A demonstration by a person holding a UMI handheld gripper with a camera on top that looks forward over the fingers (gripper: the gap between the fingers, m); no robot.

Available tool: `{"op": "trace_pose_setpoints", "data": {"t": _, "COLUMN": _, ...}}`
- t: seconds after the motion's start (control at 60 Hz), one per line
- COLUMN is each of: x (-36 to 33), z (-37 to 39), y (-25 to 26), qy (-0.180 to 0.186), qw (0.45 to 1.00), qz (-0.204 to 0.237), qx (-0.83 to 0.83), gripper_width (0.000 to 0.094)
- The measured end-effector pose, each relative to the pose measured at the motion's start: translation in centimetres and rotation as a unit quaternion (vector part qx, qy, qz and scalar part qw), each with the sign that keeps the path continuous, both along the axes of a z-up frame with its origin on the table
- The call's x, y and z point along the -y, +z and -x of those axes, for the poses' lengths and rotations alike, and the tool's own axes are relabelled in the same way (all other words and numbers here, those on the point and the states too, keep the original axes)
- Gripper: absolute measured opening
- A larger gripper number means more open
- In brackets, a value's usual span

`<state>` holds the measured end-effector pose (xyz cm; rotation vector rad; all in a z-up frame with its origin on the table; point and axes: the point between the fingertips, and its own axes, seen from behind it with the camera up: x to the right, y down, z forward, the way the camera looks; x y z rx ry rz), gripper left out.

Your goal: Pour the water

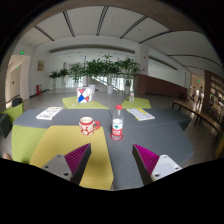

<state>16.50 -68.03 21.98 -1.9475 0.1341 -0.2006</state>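
Gripper view: tool (111, 160) wide open, empty; bottle (117, 124), mug (87, 125) beyond; labels illegible.

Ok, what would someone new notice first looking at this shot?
Probably the red-capped bottle and the red-and-white mug to its left, standing apart on the grey and yellow table just ahead of the open gripper. Beyond them, a patterned carton stands at the table's far end, with leafy plants behind.
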Motion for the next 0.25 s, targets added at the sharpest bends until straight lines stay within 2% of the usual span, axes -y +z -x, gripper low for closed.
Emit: {"op": "trace_pose_setpoints", "data": {"t": 0.25, "x": 1.6, "z": -0.2, "y": 0.6, "qy": -0.005, "qw": 1.000, "qz": -0.008, "qx": 0.001, "gripper_width": 0.0856}}
